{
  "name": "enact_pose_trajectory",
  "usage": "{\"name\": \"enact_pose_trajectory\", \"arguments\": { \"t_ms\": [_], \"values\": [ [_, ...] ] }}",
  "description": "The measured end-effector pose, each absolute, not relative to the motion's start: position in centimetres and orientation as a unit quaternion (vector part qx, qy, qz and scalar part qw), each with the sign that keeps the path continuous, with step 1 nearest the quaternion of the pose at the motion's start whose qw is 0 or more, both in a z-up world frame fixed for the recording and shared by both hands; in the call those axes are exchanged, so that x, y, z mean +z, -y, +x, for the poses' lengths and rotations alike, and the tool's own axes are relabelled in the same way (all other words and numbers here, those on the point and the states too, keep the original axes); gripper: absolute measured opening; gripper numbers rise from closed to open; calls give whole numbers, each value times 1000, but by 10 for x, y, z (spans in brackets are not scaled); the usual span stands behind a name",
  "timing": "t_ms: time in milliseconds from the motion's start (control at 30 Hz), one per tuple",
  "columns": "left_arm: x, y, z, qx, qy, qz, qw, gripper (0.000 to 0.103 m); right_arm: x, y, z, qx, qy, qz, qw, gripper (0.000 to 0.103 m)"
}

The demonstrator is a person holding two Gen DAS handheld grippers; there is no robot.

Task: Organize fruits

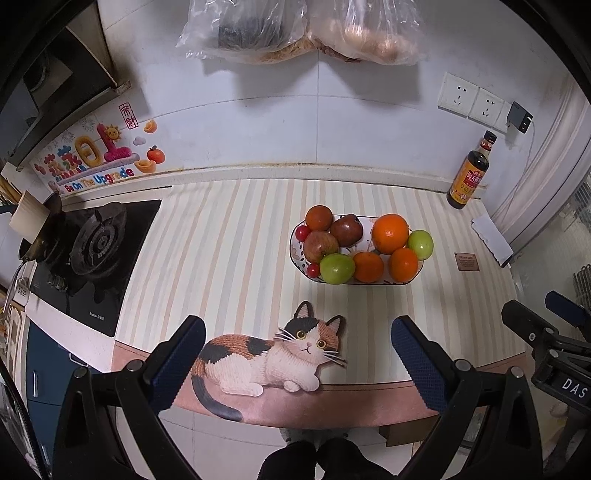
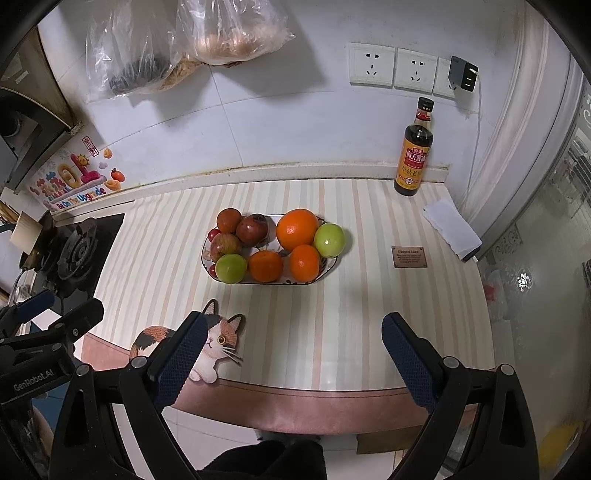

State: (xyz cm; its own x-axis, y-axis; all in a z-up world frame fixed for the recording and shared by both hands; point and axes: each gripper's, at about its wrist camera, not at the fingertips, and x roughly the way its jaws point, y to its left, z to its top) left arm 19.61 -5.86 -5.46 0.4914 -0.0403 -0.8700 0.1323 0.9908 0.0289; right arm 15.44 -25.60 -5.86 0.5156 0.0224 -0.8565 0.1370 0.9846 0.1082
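Fruits [image 1: 354, 247]: a heap of smooth, round pieces in one oblong white dish [image 1: 295, 254] with a dark rim and painted motifs, at centre frame in both views, on the striped surface [image 1: 221, 240].
- Large orange [image 1: 390, 233], glossy, at the right of the heap; two smaller oranges along the near edge, one [image 1: 368, 266] beside the other [image 1: 403, 263].
- Two green apples: one [image 1: 337, 268] at near left, one [image 1: 420, 244] at far right, overhanging the rim.
- Dull red apple [image 1: 321, 246], dark red fruit [image 1: 346, 229], brownish-orange fruit [image 1: 319, 218], small red cherry tomatoes [image 1: 303, 232] on the left side.
- Dark sauce bottle [image 1: 470, 173], yellow-red label with Chinese characters not readable, upper right by the wall.
- Brown tag [image 2: 409, 256] on the surface, headed "GREEN LIFE".
- Wall sticker [image 1: 88, 162], left: "Be On The Upgrade".
- Calico cat print [image 1: 273, 354], knitted look, at the near edge.
- Gas burner [image 1: 98, 240], black, left.
- Plastic bags [image 1: 303, 29], clear, hanging at top.

Left gripper [image 1: 298, 343]: jaws wide apart, holding nothing; the dish lies beyond them, well apart, slightly right of centre. Its body reads "GenRobot.AI" in the right wrist view.
Right gripper [image 2: 293, 339]: jaws wide apart, holding nothing; the dish lies ahead, slightly left. Blue textured pads [image 2: 406, 354].
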Motion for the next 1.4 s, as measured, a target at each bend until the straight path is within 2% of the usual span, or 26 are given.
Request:
{"name": "enact_pose_trajectory", "arguments": {
  "t_ms": [1400],
  "values": [
    [-48, 70, 197, -45, -493, 54, 867, 103, -61, 267, 157, -22, -499, 86, 862, 97]
  ]
}}
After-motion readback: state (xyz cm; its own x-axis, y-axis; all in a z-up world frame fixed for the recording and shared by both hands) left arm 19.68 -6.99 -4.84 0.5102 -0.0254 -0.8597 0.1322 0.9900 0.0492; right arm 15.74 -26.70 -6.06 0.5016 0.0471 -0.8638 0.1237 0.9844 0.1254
